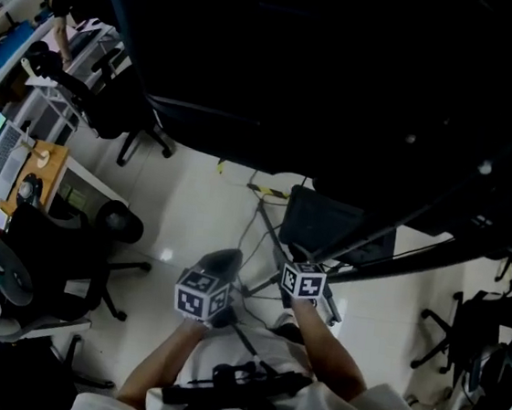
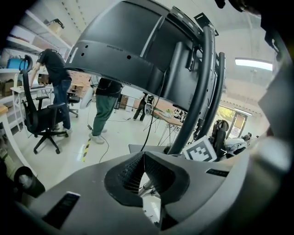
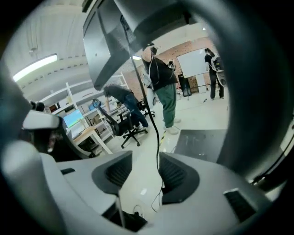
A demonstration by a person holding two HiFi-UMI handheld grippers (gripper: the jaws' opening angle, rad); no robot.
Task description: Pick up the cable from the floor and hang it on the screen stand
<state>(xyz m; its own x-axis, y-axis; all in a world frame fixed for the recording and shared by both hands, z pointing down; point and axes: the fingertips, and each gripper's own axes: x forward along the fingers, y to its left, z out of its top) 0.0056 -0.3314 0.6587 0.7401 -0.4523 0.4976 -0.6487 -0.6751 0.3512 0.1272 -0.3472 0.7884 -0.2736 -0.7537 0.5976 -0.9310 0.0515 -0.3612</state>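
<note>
A thin black cable [image 3: 156,124] hangs down from above and trails onto the pale floor. It passes between the jaws of my right gripper [image 3: 144,170], close to the right pad [image 3: 177,176]; the jaws stand open and do not press on it. My left gripper [image 2: 144,155] is shut with nothing between its pads. It points at the curved black poles of the screen stand [image 2: 202,92], under the big dark screen [image 2: 133,50]. In the head view both marker cubes, left [image 1: 202,294] and right [image 1: 303,280], are low by the stand's base [image 1: 327,224].
The stand's dark base plate [image 3: 202,140] lies on the floor ahead. Office chairs [image 1: 56,269] and a desk [image 1: 44,166] stand at the left. People [image 2: 103,105] stand in the background beyond the stand. The screen [image 1: 327,61] overhangs the grippers.
</note>
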